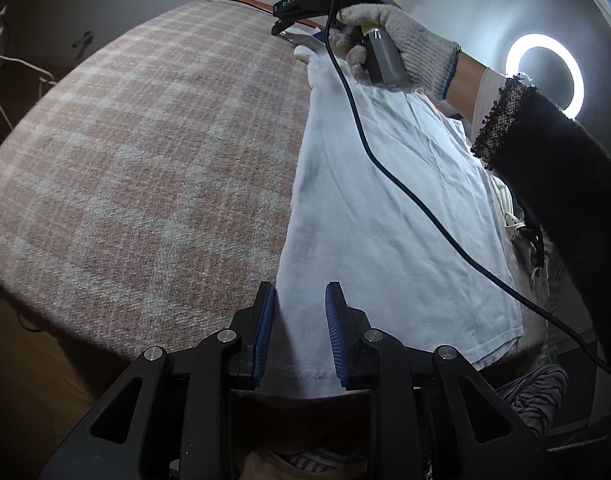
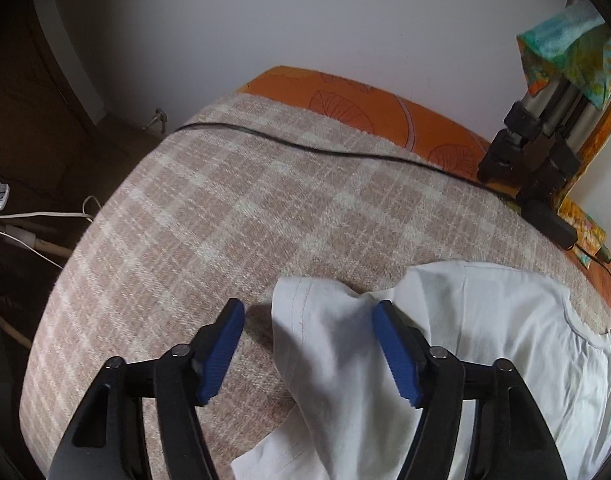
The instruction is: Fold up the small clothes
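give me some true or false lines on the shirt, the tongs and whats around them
1. The shirt is white and lies on a plaid blanket. True.
2. The right tongs are shut on the sleeve. False: they are open, with the sleeve lying between the fingers.
3. The left tongs are open at the shirt's hem. True.
4. The right hand is bare. False: it wears a grey knit glove.
5. A ring light glows behind the right arm. True.
6. The shirt is folded into a small square. False: it lies spread along the blanket.
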Motion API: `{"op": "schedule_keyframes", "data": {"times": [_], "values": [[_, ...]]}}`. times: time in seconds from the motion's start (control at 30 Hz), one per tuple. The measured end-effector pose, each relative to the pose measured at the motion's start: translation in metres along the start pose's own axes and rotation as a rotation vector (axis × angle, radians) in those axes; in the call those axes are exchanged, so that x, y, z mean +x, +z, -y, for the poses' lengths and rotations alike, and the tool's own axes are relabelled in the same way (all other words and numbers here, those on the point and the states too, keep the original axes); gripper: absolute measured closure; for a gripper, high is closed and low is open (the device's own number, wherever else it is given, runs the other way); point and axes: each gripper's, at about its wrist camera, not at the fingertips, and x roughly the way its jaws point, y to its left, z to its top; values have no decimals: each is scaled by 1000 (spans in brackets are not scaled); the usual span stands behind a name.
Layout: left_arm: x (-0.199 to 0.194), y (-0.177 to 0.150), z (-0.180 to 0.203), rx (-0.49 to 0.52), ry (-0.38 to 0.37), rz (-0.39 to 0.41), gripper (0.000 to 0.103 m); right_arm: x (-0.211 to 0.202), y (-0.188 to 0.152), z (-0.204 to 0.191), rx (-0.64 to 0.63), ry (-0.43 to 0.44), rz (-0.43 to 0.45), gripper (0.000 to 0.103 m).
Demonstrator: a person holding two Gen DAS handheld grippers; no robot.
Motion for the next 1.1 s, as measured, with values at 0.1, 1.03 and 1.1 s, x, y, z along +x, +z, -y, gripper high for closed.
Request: {"op": "schedule_keyframes", "data": {"times": [0.1,1.03,1.1], "values": [[0,-1,2,33,1,13,80,0,2,3,-1,-19,5,47],[5,10,87,222,-289,35,100,-99,-12,91,89,-26,157,101],[12,8,102,254,-295,15,100,-99,-16,103,109,-26,162,101]]}}
